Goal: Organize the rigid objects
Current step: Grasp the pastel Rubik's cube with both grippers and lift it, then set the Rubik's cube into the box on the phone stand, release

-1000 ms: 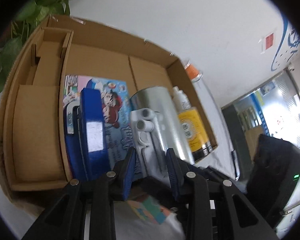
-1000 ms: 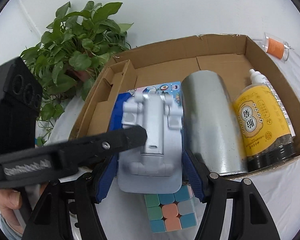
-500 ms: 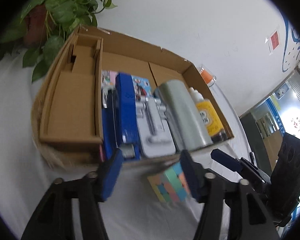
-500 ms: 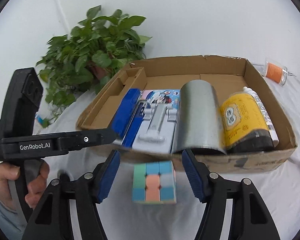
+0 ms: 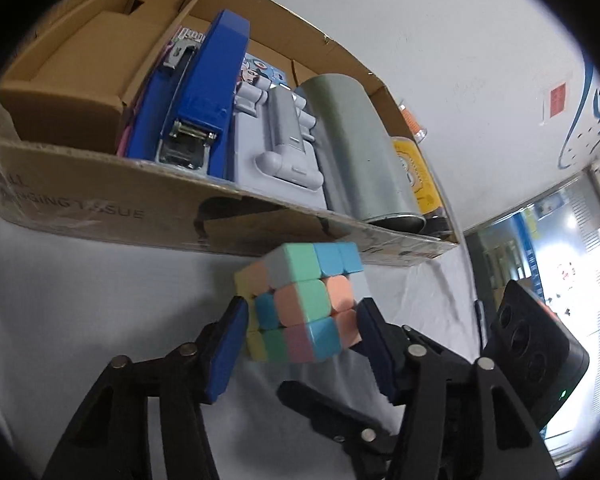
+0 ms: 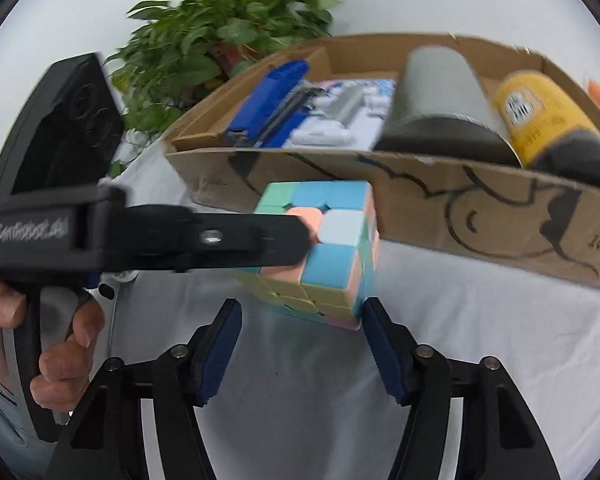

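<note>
White-draped surface (image 5: 80, 300), carrying all items. Cardboard box (image 5: 148, 208) at 12 o'clock, holding blue stapler (image 5: 216, 92), grey folding stand (image 5: 284, 148), metal cylinder (image 5: 360, 160) and yellow-labelled bottle (image 5: 418, 176). Potted plant (image 6: 220, 36) behind box at 11 o'clock. Pastel puzzle cube (image 5: 300, 304) on surface just in front of box wall. Left gripper (image 5: 298, 336) straddling cube, jaws just closing, pads at cube's sides; firm contact unclear. Right gripper (image 6: 300, 344) parted about halfway, jaws just narrowing, cube's lower edge between fingertips, untouched.

Pastel cube (image 6: 324, 248) on white cloth before cardboard box (image 6: 480, 216); right tool (image 6: 300, 344) open just beneath
</note>
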